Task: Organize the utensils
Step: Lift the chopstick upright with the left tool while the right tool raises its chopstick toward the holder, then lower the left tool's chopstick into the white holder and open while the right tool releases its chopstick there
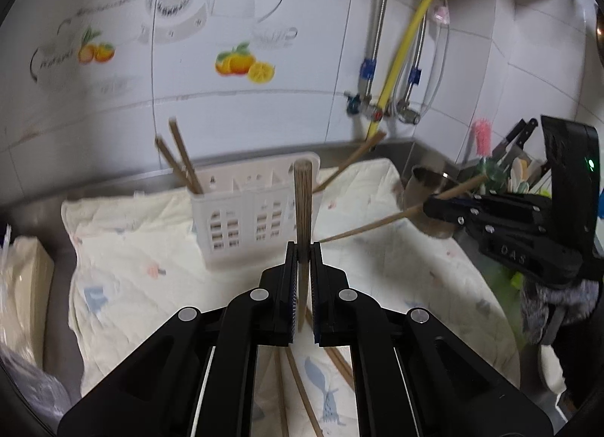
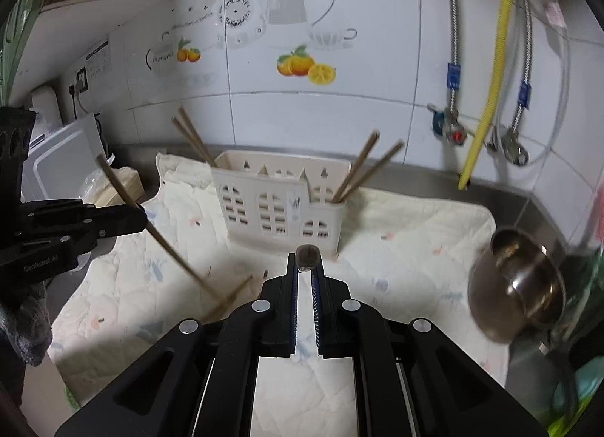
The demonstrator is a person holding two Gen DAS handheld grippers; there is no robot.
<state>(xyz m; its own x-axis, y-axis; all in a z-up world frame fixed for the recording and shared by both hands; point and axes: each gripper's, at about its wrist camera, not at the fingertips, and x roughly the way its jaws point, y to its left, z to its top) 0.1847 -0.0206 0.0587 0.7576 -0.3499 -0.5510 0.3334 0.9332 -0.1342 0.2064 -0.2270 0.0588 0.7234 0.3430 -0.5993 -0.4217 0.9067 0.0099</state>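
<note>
Centrally, on a pale printed cloth (image 2: 415, 248) spread over the steel counter, stands the white slotted utensil caddy (image 2: 279, 203), close to the tiled wall. Two chopsticks (image 2: 194, 140) lean out of its left compartment and two more (image 2: 368, 169) out of its right; the middle slots show nothing.

Left gripper (image 1: 303, 250): jaws clenched on one chopstick (image 1: 303, 206), held upright, well above the cloth and in front of the caddy. Loose chopsticks (image 1: 302, 391) lie on the cloth beneath it.

Right gripper (image 2: 306, 265): jaws clenched on a chopstick seen end-on (image 2: 306, 256), clear of the caddy's front wall.

Bare cloth lies open between the grippers and the caddy. To the right, a steel cup (image 2: 517, 286) sits near the cloth's edge; to the left, the cloth ends beside stacked pale items (image 1: 22, 278).
</note>
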